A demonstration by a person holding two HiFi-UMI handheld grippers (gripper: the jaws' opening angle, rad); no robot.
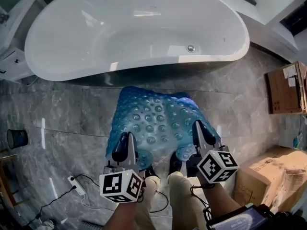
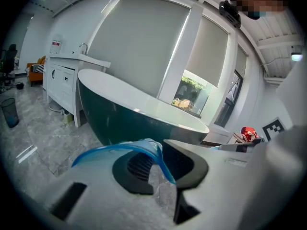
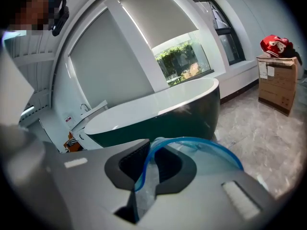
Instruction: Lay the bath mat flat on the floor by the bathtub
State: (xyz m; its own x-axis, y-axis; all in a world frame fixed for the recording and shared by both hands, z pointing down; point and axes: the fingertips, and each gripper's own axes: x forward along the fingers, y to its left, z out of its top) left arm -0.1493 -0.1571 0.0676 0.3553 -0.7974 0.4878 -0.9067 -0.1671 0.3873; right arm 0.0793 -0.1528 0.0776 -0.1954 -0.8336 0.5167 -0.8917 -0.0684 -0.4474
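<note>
1. Seen from the head, a translucent blue bath mat (image 1: 158, 119) covered in round suction bumps is held out over the grey marble-look floor (image 1: 62, 114). It is just in front of a white oval bathtub (image 1: 134, 28).
2. The left tongs (image 1: 127, 150) are closed on the mat's near left corner. In the left gripper view, the blue edge runs pinched between the two dark pads.
3. The right tongs (image 1: 200, 134) are likewise clamped on the near right corner. The right gripper view shows the mat's rim pressed between the pads, curving away in an arc.
4. From the two tongs the mat slopes away toward the tub, and its far edge lies near the tub's dark base. Whether that edge rests on the floor cannot be told.
5. Each tool carries a white cube (image 1: 121, 186) printed with black square marker patterns; these are not letters.
6. A brown cardboard box (image 1: 285, 87) stands at the right and bears white labels, their print too small to read. A second box (image 1: 268, 174) sits nearer, also on the right.
7. In the left gripper view, a small red and white sign (image 2: 56, 46) is on the wall above a white vanity cabinet (image 2: 62, 83). Its wording is illegible.
8. A white power strip (image 1: 76, 185) with a black cable lies on the floor at lower left, and a dark bin (image 1: 17, 138) stands at the left edge.
</note>
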